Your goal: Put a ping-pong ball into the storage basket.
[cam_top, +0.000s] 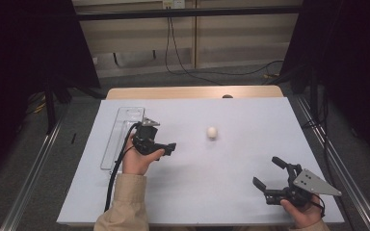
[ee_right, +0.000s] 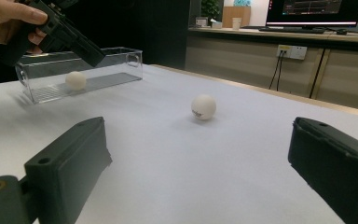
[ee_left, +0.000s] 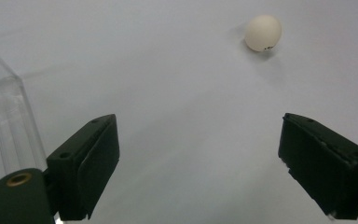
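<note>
A white ball (cam_top: 212,132) lies loose on the white table sheet (cam_top: 197,192), a little back of centre. My left gripper (cam_top: 167,147) hovers to the ball's left, beside a long clear tray (cam_top: 120,130). Its own view has its jaws open and empty (ee_left: 198,123), with the ball (ee_left: 263,32) ahead and to the right. My right gripper (cam_top: 268,172) rests open at the front right, apart from the ball. Its view (ee_right: 198,126) faces the loose ball (ee_right: 203,107). A second white ball (ee_right: 75,80) sits inside the clear tray (ee_right: 121,65), under the left gripper (ee_right: 91,55).
The tray's clear wall (ee_left: 4,116) stands close to the left gripper's left jaw. A bare wooden strip (cam_top: 192,92) edges the table's far side. Metal rails (cam_top: 33,163) run along both sides of the table. Cables (cam_top: 173,53) hang by the back wall.
</note>
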Action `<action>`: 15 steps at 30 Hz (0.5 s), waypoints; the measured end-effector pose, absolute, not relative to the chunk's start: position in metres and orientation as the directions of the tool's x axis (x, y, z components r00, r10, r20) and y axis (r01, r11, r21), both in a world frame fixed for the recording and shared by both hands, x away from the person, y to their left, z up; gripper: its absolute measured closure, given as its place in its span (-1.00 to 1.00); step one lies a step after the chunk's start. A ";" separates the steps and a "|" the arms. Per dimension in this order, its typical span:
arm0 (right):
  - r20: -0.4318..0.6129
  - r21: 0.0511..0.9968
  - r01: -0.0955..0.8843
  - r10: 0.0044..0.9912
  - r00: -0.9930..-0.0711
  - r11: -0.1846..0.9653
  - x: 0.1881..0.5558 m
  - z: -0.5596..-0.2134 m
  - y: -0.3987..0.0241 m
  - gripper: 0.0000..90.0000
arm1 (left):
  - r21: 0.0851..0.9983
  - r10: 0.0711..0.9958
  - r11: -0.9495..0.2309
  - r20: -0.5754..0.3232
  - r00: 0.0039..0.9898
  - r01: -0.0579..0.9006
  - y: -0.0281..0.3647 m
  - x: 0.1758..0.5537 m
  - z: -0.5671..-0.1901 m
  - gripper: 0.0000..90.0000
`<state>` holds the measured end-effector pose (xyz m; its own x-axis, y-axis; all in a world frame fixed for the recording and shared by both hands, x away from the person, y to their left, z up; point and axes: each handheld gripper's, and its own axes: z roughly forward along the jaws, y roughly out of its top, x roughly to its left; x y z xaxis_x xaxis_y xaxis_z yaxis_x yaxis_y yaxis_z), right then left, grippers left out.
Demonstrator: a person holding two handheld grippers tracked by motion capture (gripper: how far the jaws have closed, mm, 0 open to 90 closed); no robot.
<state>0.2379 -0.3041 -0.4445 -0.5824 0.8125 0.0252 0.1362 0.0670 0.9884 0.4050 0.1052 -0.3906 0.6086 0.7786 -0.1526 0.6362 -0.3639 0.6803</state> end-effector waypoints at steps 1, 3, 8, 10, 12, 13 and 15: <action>0.026 0.988 0.137 0.813 -0.582 0.067 0.238 -0.444 -0.304 -0.90 | 0.682 0.779 -0.363 -0.153 0.609 0.635 0.104 0.405 -0.391 -0.72; 0.026 0.988 0.137 0.812 -0.583 0.067 0.238 -0.445 -0.304 -0.91 | 0.684 0.776 -0.365 -0.151 0.612 0.631 0.103 0.405 -0.391 -0.72; 0.031 0.988 0.143 0.813 -0.582 0.065 0.238 -0.445 -0.304 -0.91 | 0.683 0.775 -0.369 -0.148 0.614 0.630 0.100 0.405 -0.392 -0.73; 0.030 0.988 0.142 0.812 -0.582 0.065 0.238 -0.445 -0.304 -0.90 | 0.685 0.771 -0.373 -0.147 0.620 0.626 0.099 0.405 -0.393 -0.73; 0.030 0.988 0.142 0.813 -0.582 0.065 0.238 -0.444 -0.304 -0.90 | 0.688 0.772 -0.371 -0.145 0.619 0.624 0.097 0.405 -0.393 -0.73; 0.030 0.988 0.141 0.813 -0.582 0.065 0.238 -0.444 -0.304 -0.90 | 0.687 0.771 -0.371 -0.146 0.619 0.624 0.097 0.405 -0.393 -0.73; 0.030 0.988 0.142 0.813 -0.581 0.065 0.238 -0.444 -0.304 -0.91 | 0.688 0.770 -0.373 -0.144 0.621 0.622 0.096 0.405 -0.393 -0.73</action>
<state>0.2381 -0.3043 -0.4445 -0.5815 0.8130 0.0303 0.1421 0.0648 0.9877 0.4045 0.0957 -0.3931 0.6215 0.7700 -0.1443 0.6221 -0.3731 0.6883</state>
